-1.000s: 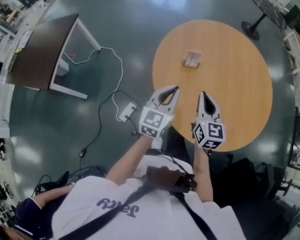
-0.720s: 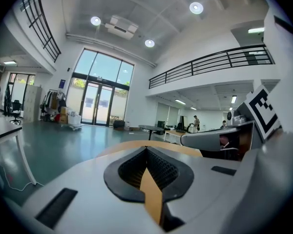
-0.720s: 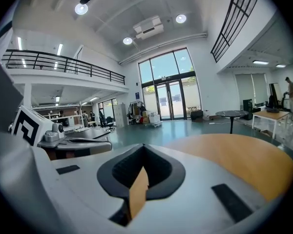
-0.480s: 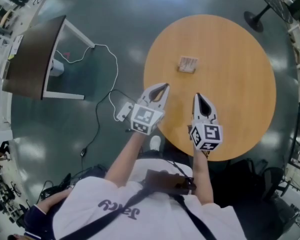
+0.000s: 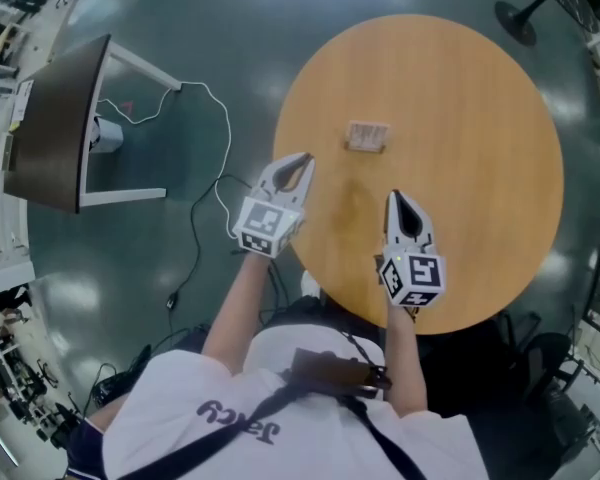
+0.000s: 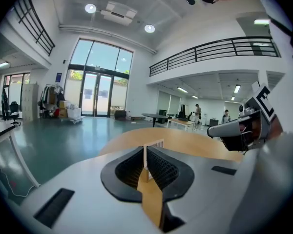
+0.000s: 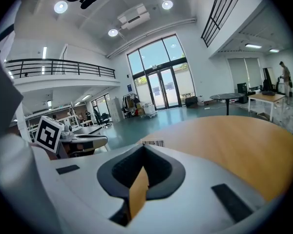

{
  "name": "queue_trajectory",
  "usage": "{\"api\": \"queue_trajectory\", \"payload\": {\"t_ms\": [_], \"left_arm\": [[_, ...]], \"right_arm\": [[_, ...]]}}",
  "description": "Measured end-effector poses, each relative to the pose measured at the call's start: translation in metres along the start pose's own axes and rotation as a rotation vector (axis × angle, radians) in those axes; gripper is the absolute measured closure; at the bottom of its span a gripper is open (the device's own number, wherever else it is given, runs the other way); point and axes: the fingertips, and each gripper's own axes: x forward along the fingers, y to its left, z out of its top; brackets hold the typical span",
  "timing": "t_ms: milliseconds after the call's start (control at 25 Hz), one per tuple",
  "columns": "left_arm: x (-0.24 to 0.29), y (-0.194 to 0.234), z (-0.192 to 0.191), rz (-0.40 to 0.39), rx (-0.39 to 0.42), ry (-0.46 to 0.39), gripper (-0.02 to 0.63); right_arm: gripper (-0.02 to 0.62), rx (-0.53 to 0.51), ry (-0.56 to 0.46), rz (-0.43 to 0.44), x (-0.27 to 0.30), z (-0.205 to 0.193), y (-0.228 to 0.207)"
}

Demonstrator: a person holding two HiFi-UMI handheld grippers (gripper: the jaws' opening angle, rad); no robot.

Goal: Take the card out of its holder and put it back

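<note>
The card (image 5: 367, 130) stands up in its holder (image 5: 367, 144) on the round table (image 5: 480, 118), near the middle. Seen from above, its long side runs left to right, and its flat face with the bar code looks toward the person. The left gripper (image 5: 304, 158) and the right gripper (image 5: 396, 197) are both pinched shut — they hold nothing. The card sits out ahead of both tips, between them, well apart from each.

A round wooden table (image 5: 460, 118) stands near a dark desk (image 5: 55, 118), a white cable (image 5: 227, 136) lying between them.
</note>
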Motion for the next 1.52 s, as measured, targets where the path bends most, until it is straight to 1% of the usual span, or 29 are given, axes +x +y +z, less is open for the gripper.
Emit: {"api": "queue_trajectory", "payload": {"t_ms": [80,200,280,400,520,640,760,920,1160,1360,1520], "left_arm": [[0.007,0.004,-0.003,-0.022,0.035,0.022,0.594],[0.019,0.006,-0.011,-0.084,0.107,0.070,0.592],[0.028,0.011,-0.014,-0.127,0.129,0.085,0.581],[0.042,0.017,-0.014,-0.172,0.164,0.104,0.578],[0.055,0.018,-0.009,-0.220,0.194,0.105,0.574],[0.071,0.012,-0.011,-0.300,0.240,0.122,0.529],[0.086,-0.001,-0.020,-0.403,0.268,0.154,0.448],[0.102,-0.017,-0.029,-0.520,0.241,0.162,0.408],[0.123,-0.043,-0.028,-0.634,0.217,0.142,0.407],[0.134,-0.058,-0.019,-0.733,0.155,0.104,0.408],[0.138,-0.076,-0.009,-0.830,0.121,0.087,0.408]], "right_arm": [[0.581,0.012,0.010,-0.001,0.001,-0.003,-0.005],[0.581,0.069,0.010,-0.003,0.004,-0.007,-0.016],[0.581,0.089,0.007,-0.001,0.010,-0.008,-0.021],[0.581,0.089,0.014,0.002,0.019,-0.009,-0.025],[0.581,0.097,0.017,0.001,0.023,-0.010,-0.030],[0.581,0.092,0.016,0.010,0.026,-0.010,-0.032],[0.581,0.092,0.016,0.023,0.029,-0.012,-0.033],[0.581,0.103,0.044,0.000,0.030,-0.018,-0.035],[0.581,0.107,0.055,-0.003,0.026,-0.021,-0.046],[0.580,0.098,0.077,-0.013,0.028,-0.025,-0.053],[0.580,0.093,0.088,-0.009,0.027,-0.026,-0.057]]}}
